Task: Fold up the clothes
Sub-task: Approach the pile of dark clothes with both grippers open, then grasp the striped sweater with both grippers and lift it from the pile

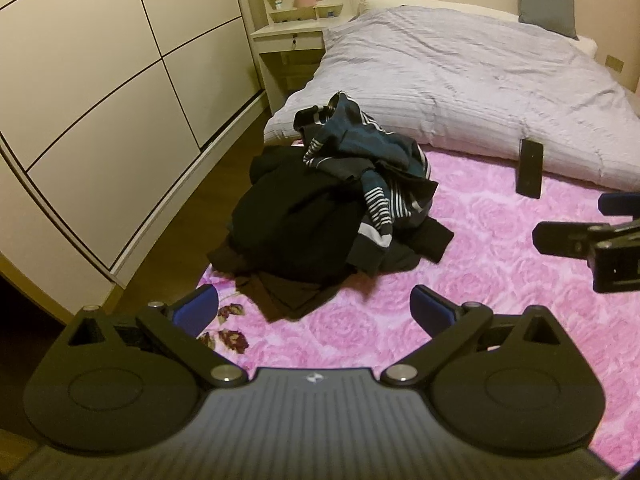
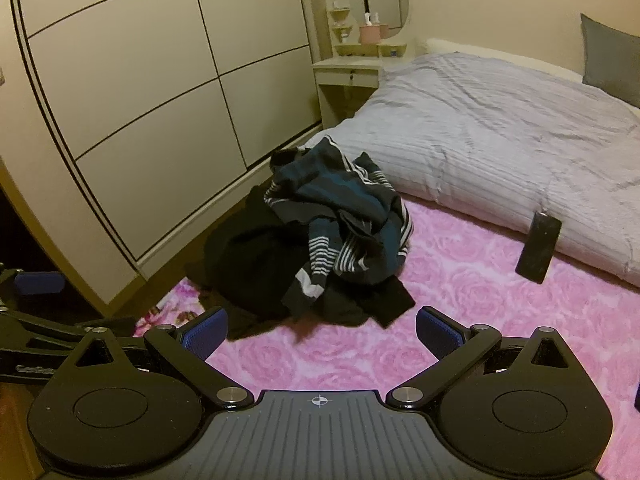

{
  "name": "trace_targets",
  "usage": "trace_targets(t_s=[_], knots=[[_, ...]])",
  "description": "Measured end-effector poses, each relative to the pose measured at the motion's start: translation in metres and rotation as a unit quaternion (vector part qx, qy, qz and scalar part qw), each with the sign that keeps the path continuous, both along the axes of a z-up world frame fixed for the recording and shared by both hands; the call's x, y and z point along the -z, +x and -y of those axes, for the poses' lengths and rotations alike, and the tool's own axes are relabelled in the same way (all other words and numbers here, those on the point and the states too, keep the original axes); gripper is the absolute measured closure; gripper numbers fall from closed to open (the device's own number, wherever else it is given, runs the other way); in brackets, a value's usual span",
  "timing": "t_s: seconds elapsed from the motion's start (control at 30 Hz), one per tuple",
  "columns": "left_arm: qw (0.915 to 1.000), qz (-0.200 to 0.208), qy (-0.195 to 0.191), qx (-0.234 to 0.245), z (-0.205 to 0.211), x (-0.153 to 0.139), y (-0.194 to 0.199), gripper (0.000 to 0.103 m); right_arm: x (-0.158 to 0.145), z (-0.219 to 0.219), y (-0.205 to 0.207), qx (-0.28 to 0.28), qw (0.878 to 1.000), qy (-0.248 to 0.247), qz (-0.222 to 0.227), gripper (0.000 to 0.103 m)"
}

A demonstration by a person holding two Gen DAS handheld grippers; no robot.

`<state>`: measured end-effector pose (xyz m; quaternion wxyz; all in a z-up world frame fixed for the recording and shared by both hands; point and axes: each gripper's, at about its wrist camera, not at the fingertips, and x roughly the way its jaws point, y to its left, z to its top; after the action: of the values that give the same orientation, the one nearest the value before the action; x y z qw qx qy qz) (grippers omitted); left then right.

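Left wrist view: both grippers' fingers spread wide, empty, near the clothes pile.

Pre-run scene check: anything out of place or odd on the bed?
One thing: a dark phone stands propped on edge against the grey duvet, close to the folding area. The clothes pile is a jumble at the pink blanket's edge, partly overhanging. Both grippers, left and right, are open and empty.
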<state>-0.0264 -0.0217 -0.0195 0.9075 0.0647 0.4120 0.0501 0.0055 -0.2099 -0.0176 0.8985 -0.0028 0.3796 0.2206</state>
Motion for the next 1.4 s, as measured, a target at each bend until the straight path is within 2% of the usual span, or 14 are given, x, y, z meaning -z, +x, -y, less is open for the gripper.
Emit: trace_targets(t_s=[0.2, 0.37, 0.5, 0.63, 0.73, 0.83, 0.9, 0.97, 1.0, 1.13, 1.2, 1.23, 1.33, 1.4], knots=[[1.0000, 0.002, 0.003, 0.008, -0.009, 0.004, 0.011, 0.002, 0.010, -0.004, 0.026, -0.008, 1.000, 0.003, 0.002, 0.001], [0.9992, 0.015, 0.014, 0.035, -0.034, 0.009, 0.067, 0.005, 0.020, -0.022, 0.070, -0.023, 0.999, -0.017, 0.025, 0.001], [0.9959, 0.025, 0.026, 0.083, -0.043, 0.026, 0.140, 0.006, 0.043, -0.042, 0.121, -0.029, 0.998, -0.041, 0.037, 0.001], [0.9868, 0.035, 0.023, 0.156, -0.043, 0.058, 0.219, 0.010, 0.076, -0.065, 0.180, -0.051, 0.996, -0.059, 0.051, 0.002], [0.9780, 0.048, 0.007, 0.203, -0.040, 0.086, 0.273, 0.011, 0.111, -0.086, 0.226, -0.071, 0.993, -0.079, 0.052, 0.017], [0.9690, 0.049, 0.009, 0.242, -0.033, 0.117, 0.317, 0.027, 0.151, -0.100, 0.261, -0.076, 0.990, -0.107, 0.044, 0.018], [0.9665, 0.043, 0.021, 0.252, -0.030, 0.138, 0.340, 0.038, 0.174, -0.106, 0.278, -0.086, 0.988, -0.122, 0.044, 0.018], [0.9656, 0.035, 0.027, 0.256, -0.030, 0.155, 0.355, 0.062, 0.192, -0.111, 0.291, -0.094, 0.985, -0.136, 0.052, 0.023], [0.9654, 0.032, 0.029, 0.257, -0.032, 0.162, 0.360, 0.067, 0.199, -0.115, 0.298, -0.097, 0.984, -0.141, 0.056, 0.025], [0.9637, 0.041, 0.012, 0.264, -0.045, 0.164, 0.364, 0.086, 0.220, -0.133, 0.323, -0.128, 0.973, -0.176, 0.077, 0.030], [0.9639, 0.045, -0.005, 0.262, -0.051, 0.154, 0.364, 0.090, 0.229, -0.143, 0.333, -0.148, 0.965, -0.197, 0.089, 0.031], [0.9631, 0.052, -0.007, 0.264, -0.052, 0.148, 0.363, 0.091, 0.232, -0.145, 0.336, -0.154, 0.962, -0.205, 0.093, 0.040], [0.9574, 0.079, 0.005, 0.277, -0.051, 0.126, 0.359, 0.092, 0.238, -0.147, 0.342, -0.157, 0.957, -0.227, 0.094, 0.090], [0.9527, 0.097, 0.009, 0.288, -0.048, 0.111, 0.354, 0.092, 0.229, -0.141, 0.334, -0.151, 0.956, -0.226, 0.106, 0.091]])
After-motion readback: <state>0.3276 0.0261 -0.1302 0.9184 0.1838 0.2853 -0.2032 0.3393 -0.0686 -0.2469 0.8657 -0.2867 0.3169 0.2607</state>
